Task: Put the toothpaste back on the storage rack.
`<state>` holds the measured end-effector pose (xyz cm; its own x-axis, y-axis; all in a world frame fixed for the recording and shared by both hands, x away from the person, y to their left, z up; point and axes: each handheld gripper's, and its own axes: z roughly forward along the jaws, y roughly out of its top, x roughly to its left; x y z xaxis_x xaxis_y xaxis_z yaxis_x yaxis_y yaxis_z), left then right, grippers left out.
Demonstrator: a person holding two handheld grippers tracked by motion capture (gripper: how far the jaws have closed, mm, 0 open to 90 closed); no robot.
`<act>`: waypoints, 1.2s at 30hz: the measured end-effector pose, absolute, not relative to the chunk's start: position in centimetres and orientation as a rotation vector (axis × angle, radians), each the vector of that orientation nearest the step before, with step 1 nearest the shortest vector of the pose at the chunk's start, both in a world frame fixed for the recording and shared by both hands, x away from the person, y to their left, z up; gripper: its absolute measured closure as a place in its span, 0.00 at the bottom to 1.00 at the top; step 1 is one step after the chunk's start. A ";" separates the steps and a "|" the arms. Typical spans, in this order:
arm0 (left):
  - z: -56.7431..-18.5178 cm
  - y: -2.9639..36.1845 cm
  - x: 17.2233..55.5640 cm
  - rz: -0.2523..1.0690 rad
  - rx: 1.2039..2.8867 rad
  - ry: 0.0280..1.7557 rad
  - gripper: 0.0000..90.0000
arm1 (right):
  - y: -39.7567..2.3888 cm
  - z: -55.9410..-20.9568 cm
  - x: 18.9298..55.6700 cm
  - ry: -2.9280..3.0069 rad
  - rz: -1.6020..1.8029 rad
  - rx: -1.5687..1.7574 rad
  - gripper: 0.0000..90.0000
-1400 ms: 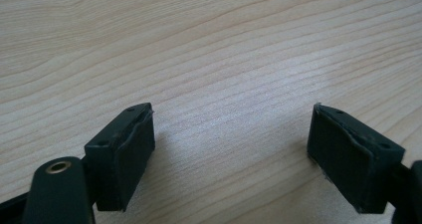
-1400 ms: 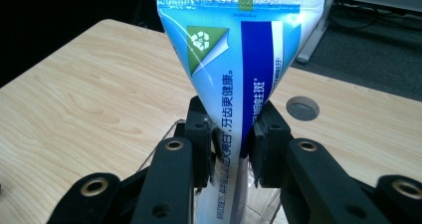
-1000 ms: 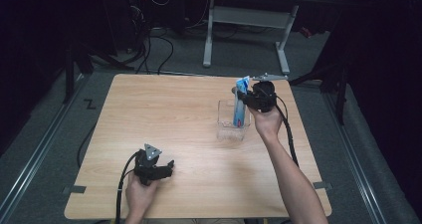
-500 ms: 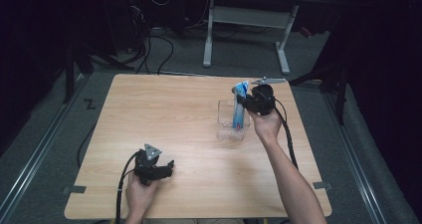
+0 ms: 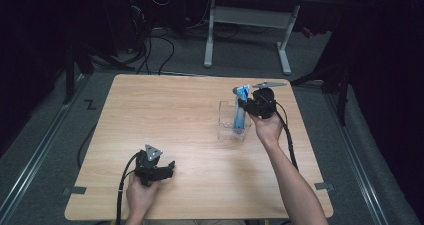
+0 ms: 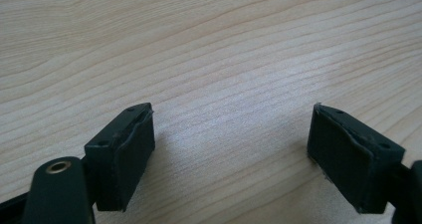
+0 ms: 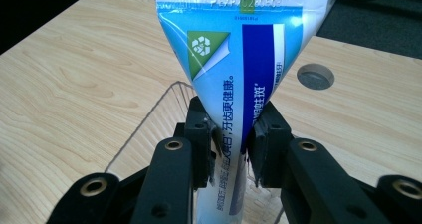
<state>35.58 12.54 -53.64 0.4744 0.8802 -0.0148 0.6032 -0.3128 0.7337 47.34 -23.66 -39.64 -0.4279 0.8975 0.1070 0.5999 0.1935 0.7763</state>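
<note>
A blue and white toothpaste tube (image 7: 244, 79) stands upright, crimped end up, its lower part inside a clear plastic container (image 5: 233, 122) at the table's right side. My right gripper (image 7: 233, 149) is shut on the tube's middle, just above the container's rim (image 7: 164, 104). In the high view the same right gripper (image 5: 246, 105) hovers over the container with the tube (image 5: 241, 110) in it. My left gripper (image 5: 169, 168) rests low near the table's front left, jaws spread wide over bare wood, and my left gripper (image 6: 231, 149) holds nothing.
The wooden table (image 5: 165, 115) has a round cable hole (image 7: 315, 75) near its far right corner. Beyond the table stand a white desk frame (image 5: 247, 20) and cables on a dark floor. A cable trails from each gripper toward the front edge.
The right gripper has lowered slightly with the tube over the container. The left gripper has stayed put.
</note>
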 end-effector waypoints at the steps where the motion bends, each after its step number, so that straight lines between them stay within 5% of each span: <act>1: -53.6 12.5 35.6 0.517 2.037 1.225 0.21 | -23.8 -39.7 47.4 2.103 1.102 1.404 0.81; 36: -53.6 12.5 35.6 0.517 2.038 1.225 0.21 | -25.2 -40.5 47.9 2.075 0.984 1.471 0.73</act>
